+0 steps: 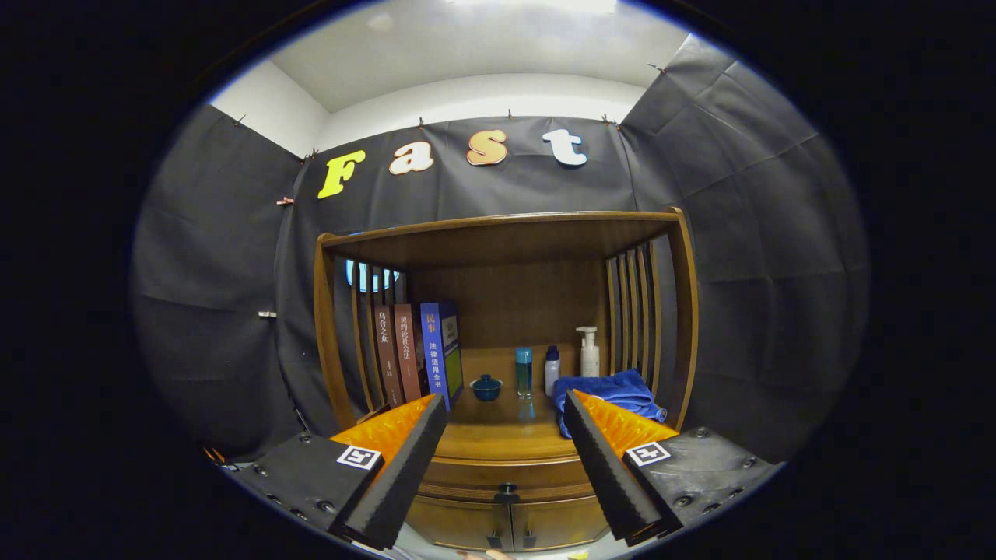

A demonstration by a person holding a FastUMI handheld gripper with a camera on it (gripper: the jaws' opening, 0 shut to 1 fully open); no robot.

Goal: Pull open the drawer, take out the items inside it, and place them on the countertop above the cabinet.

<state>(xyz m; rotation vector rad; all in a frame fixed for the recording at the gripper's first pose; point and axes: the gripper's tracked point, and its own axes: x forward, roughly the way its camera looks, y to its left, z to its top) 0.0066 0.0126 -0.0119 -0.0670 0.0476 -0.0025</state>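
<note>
Two fingers of the gripper (506, 435) stand spread wide apart, holding nothing, with open room between them. Beyond them rises a wooden cabinet (685, 311) with a roofed, slat-sided shelf. On its countertop (498, 439) stand three books (412, 350) at the left, then a small lidded bowl (486, 386), two bottles (537, 369), a pump bottle (589, 352) and a blue cloth (611, 389) at the right. The countertop's front strip is bare. The drawer (506, 473) lies shut below the countertop's front edge, between the fingers, its dark knob (506, 493) centred. Two doors (510, 525) appear to sit beneath it.
</note>
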